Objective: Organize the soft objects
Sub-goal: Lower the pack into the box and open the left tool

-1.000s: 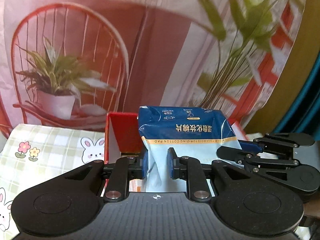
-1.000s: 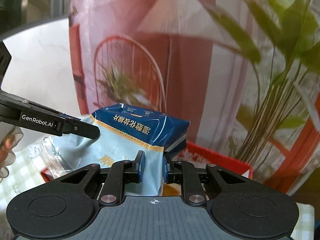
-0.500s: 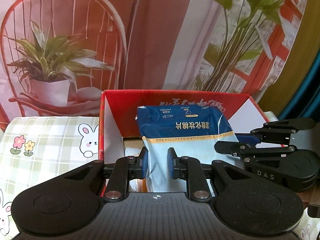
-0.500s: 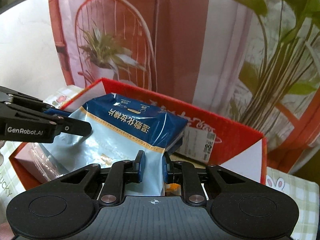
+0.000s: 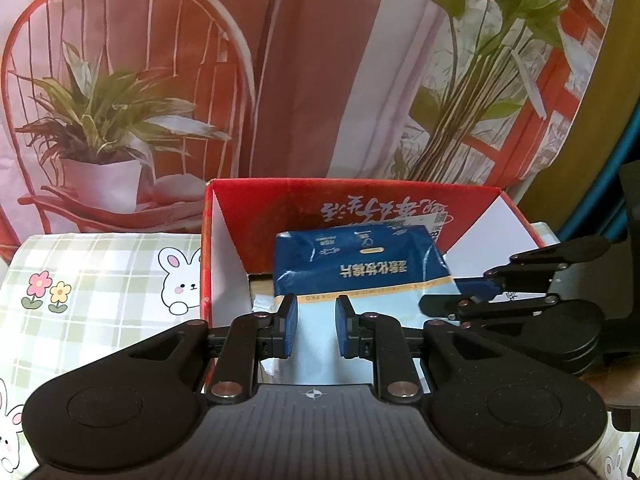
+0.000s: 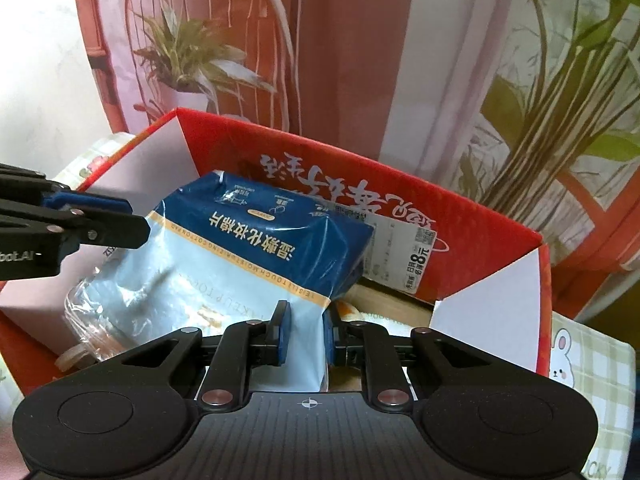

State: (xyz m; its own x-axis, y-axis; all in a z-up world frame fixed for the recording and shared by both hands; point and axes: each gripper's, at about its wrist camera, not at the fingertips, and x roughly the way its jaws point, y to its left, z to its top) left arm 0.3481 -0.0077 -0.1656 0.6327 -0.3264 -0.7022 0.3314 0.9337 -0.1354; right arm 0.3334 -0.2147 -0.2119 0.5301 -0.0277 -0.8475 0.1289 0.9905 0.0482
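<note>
Tongs on both sides stay clenched on the cotton pad pack [image 6: 256, 256]: left tongs [image 5: 313, 326] pinch its pale end, right tongs [image 6: 303, 334] pinch at 6 o'clock. Lower it flat, then let go together. Earlier it hung above the red box [image 6: 486, 258]; now it sits low inside.

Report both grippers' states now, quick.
Left gripper: closed on the near edge of the cotton pad pack, above the red box.
Right gripper: closed on the same pack's near edge.
</note>
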